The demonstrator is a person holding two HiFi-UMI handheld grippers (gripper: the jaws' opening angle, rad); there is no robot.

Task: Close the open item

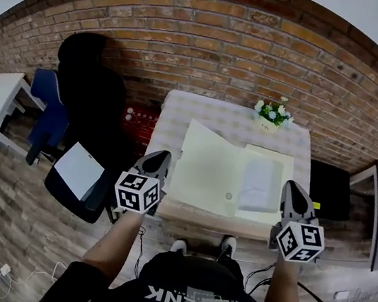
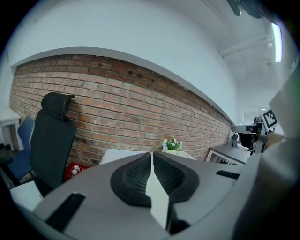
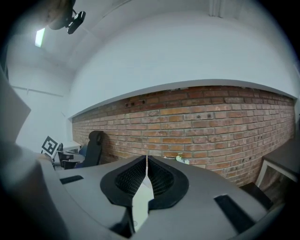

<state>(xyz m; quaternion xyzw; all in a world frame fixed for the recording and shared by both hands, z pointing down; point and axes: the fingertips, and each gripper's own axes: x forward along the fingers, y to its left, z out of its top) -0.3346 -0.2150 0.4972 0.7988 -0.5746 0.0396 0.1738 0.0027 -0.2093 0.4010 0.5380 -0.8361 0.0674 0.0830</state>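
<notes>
Open folder [image 1: 232, 172] lies mid-table [image 1: 217, 112], with its spine running away from the near edge. A flower pot [image 1: 272, 115] sits at the table's far edge behind it. Folder looks like thin card or plastic: light, floppy, probably slick, likely to buckle if pushed mid-panel. Best bet is to catch the left cover [image 1: 205, 164] at its free outer edge, toward the table's left side, and fold it onto the right half. Left gripper [image 1: 162, 155] and right gripper [image 1: 292, 187] hover at the table's near edge, one off each side of the folder. Both have jaws clenched together, nothing between them, touching nothing.
</notes>
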